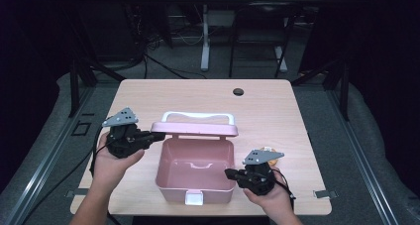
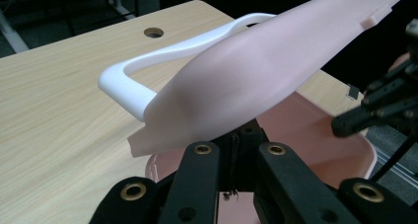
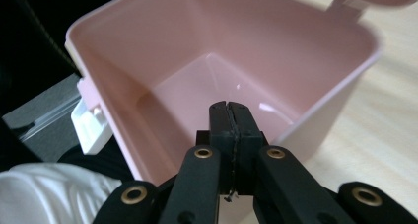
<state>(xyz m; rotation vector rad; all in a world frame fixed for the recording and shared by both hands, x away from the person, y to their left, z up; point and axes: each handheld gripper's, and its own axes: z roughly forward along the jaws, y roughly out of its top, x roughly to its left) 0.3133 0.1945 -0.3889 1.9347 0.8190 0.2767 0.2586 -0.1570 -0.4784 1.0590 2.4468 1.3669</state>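
— What is the left gripper (image 2: 245,135) doing?
— It is pinching the edge of the pink lid (image 2: 256,71), holding it tilted above the open pink box (image 2: 315,130).
— And the white handle (image 2: 162,56)?
— It is sticking out over the wooden table (image 2: 59,100). The other gripper (image 2: 382,103) is hovering at the right.

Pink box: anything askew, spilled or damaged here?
Nothing looks damaged or spilled. The box stands upright and bare inside, its lid swung up at the back with the left gripper at its corner. The right gripper, jaws together, sits at the box's right rim. A small orange object lies behind it.
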